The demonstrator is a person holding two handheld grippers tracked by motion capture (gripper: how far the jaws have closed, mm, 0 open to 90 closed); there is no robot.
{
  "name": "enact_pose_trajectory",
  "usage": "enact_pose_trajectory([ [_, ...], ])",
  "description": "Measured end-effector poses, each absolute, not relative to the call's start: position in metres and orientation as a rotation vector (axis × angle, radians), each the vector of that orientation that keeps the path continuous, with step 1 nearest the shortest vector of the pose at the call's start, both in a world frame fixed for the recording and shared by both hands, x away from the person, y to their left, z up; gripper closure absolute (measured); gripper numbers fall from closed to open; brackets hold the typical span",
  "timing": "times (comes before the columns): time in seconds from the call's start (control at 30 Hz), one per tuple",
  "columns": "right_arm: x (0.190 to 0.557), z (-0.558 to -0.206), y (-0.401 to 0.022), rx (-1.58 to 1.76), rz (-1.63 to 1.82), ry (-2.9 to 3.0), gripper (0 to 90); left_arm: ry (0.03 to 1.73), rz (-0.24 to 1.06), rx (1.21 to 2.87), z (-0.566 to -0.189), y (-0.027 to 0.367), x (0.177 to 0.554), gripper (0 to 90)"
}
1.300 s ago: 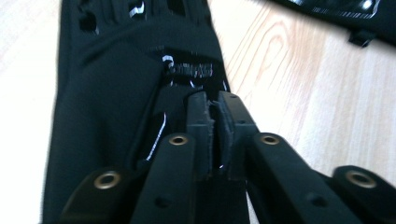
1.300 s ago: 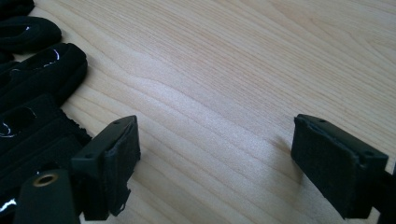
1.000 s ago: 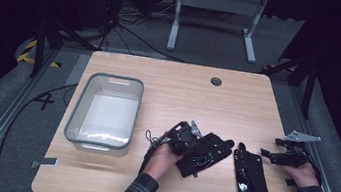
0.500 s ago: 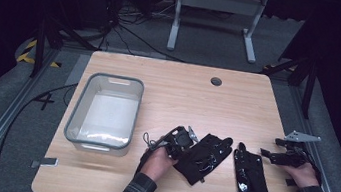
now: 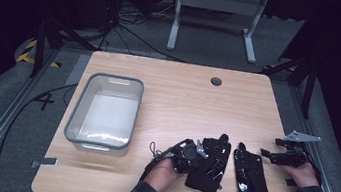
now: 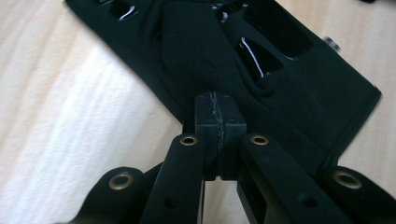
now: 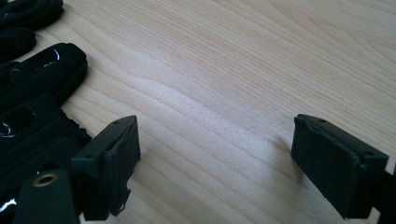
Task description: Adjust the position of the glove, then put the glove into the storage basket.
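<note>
- Table (image 5: 178, 97): pale wood-grain top, smooth.
- Bin (image 5: 105, 112): clear plastic, rounded rectangle, at 9 o'clock of the gloves.
- Left glove (image 5: 209, 164): matte black fabric with glossy patches; second glove (image 5: 250, 180) lies just beside it at 3 o'clock.
- Left gripper (image 6: 218, 119): jaws clamped on the left glove's fabric. Judged step: lifting it; next likely carrying it toward the bin.
- Right gripper (image 7: 215, 154): jaws apart, empty, over bare wood.
</note>
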State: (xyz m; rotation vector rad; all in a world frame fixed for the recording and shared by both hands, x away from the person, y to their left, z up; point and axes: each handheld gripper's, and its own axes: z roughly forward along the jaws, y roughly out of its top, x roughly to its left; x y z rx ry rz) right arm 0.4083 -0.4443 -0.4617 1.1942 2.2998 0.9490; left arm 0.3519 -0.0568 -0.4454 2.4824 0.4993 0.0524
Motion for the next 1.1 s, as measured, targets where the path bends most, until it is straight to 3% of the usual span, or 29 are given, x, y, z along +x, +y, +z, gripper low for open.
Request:
enact_pose_trajectory([
  [0.47,0.408,-0.462,-0.444,1.184,0.954,2.309,16.8,0.464,-0.018,2.457,-0.445,-0.063,0.341,88.7],
  [0.6,0.405,-0.46,-0.443,1.141,0.979,2.337,25.1,0.489,0.008,2.428,-0.442,-0.055,0.345,84.1],
  [0.73,0.398,-0.454,-0.441,1.119,1.004,2.359,37.0,0.533,0.024,2.4,-0.441,-0.047,0.35,74.2],
  [0.97,0.37,-0.437,-0.433,1.021,1.094,2.438,84.2,0.589,0.044,2.379,-0.441,-0.039,0.354,51.8],
  [1.1,0.352,-0.435,-0.428,0.96,1.151,2.496,89.6,0.602,0.045,2.375,-0.442,-0.037,0.354,46.1],
])
